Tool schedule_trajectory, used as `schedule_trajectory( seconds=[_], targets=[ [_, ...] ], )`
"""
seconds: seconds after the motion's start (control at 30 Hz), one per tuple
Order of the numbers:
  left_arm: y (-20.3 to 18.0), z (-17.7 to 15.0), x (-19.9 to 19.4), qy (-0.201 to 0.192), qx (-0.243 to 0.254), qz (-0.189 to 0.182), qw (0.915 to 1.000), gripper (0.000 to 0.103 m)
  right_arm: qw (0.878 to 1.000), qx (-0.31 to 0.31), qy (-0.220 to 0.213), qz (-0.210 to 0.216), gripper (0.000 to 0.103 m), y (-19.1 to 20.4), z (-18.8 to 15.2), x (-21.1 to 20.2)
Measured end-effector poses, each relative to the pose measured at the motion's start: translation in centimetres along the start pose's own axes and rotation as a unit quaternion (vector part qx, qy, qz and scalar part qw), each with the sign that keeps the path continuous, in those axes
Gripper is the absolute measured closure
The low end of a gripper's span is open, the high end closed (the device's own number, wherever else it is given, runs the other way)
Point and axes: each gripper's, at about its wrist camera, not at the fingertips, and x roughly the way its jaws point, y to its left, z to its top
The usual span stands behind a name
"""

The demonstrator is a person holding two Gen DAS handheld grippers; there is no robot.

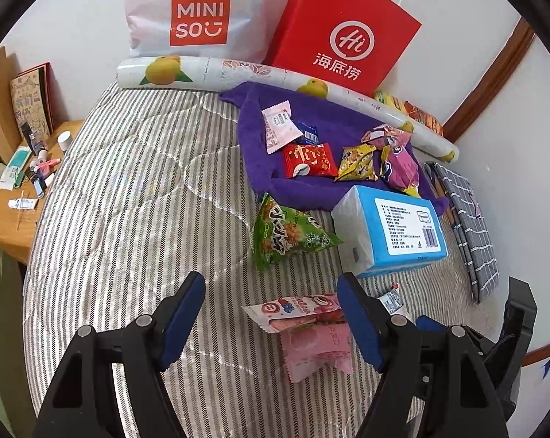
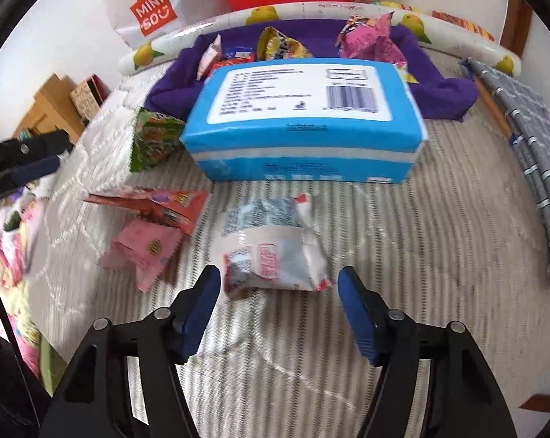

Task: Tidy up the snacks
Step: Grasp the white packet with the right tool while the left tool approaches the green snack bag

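Observation:
A purple towel (image 1: 333, 127) on the striped bed holds several snack packets, among them a red one (image 1: 309, 160), a yellow one (image 1: 359, 162) and a pink one (image 1: 399, 162). A green packet (image 1: 286, 233) lies in front of the towel. Two pink packets (image 1: 308, 332) lie just ahead of my open left gripper (image 1: 271, 299), between its fingers. My right gripper (image 2: 278, 292) is open, with a white packet (image 2: 275, 252) lying on the bed between its fingertips; the view is blurred. The pink packets (image 2: 147, 233) lie to its left.
A blue tissue pack (image 1: 388, 233) sits right of the green packet and shows close ahead in the right wrist view (image 2: 304, 124). A lemon-print roll (image 1: 275, 73), a red bag (image 1: 344, 29) and a white MINISO bag (image 1: 198, 11) line the wall. A grey checked cloth (image 1: 468, 219) lies right. A cluttered wooden side table (image 1: 19, 197) stands left.

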Motion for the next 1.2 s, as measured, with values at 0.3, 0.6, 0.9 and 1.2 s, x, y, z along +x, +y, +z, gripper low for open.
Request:
schedule_trajectory(
  seconds=[0.3, 0.6, 0.9, 1.2],
  targets=[
    [0.2, 0.0, 0.5, 0.007, 0.001, 0.015, 0.9999, 0.030, 0.996, -0.068, -0.007, -0.065, 0.029, 2.6, 0.6, 2.7],
    [-1.6, 1.0, 3.0, 0.019, 0.025, 0.004, 0.9995, 0.030, 0.997, -0.071, -0.014, -0.040, 0.046, 1.1, 0.4, 1.7],
    [-4.0, 1.9, 6.9, 0.042, 0.091, 0.044, 0.9940, 0.030, 0.996, -0.077, -0.029, -0.017, 0.058, -0.1, 0.8, 0.5],
    [-3.8, 3.2, 9.7, 0.058, 0.090, 0.051, 0.9929, 0.030, 0.998, -0.065, -0.025, -0.006, 0.048, -0.3, 1.7, 1.5]
  ],
)
